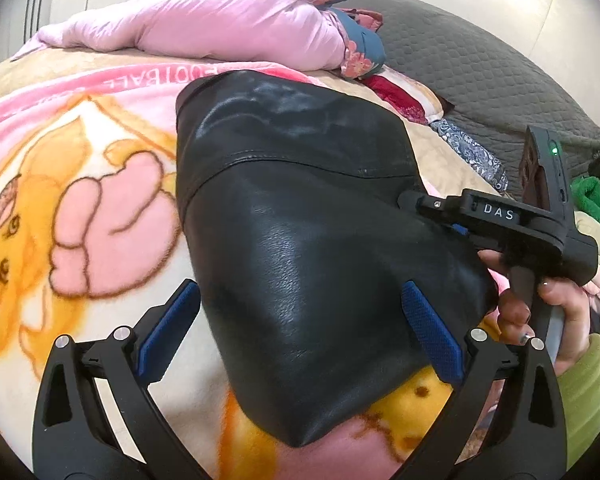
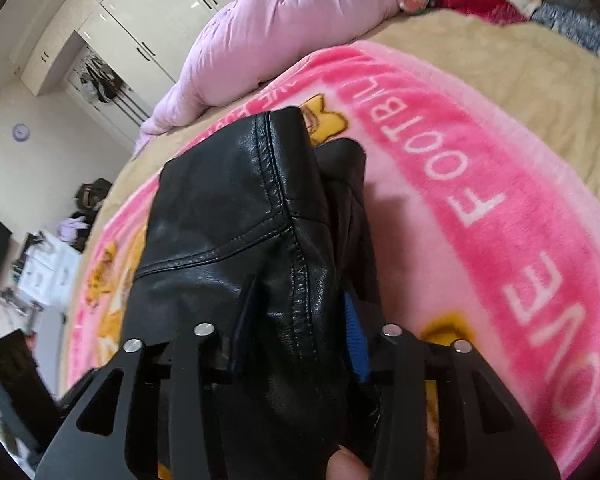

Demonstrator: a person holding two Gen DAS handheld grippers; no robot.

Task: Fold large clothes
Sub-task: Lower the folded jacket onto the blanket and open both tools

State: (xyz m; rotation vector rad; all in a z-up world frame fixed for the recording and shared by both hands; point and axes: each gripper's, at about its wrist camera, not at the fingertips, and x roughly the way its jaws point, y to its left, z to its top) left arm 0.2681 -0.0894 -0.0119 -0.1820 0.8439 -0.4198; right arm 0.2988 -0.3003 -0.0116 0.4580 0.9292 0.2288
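Note:
A black leather garment [image 1: 300,240] lies folded on the cartoon-print blanket [image 1: 80,200]. My left gripper [image 1: 300,332] is open and wide over its near end. The left blue pad [image 1: 172,332] stands clear of the leather and the right pad [image 1: 432,332] sits over its surface. A hand [image 1: 560,312] holds my right gripper [image 1: 420,202] at the garment's right edge. In the right wrist view, a thick stitched fold of the leather garment [image 2: 292,264] fills the gap of the right gripper [image 2: 300,328], with a blue pad [image 2: 356,336] against it.
A pink quilt [image 1: 220,20] is bunched at the far side of the bed, and a grey quilted cover [image 1: 480,72] lies to the right. A pile of green and pale clothes [image 1: 592,216] sits at the right edge. White wardrobes [image 2: 132,20] stand beyond the bed.

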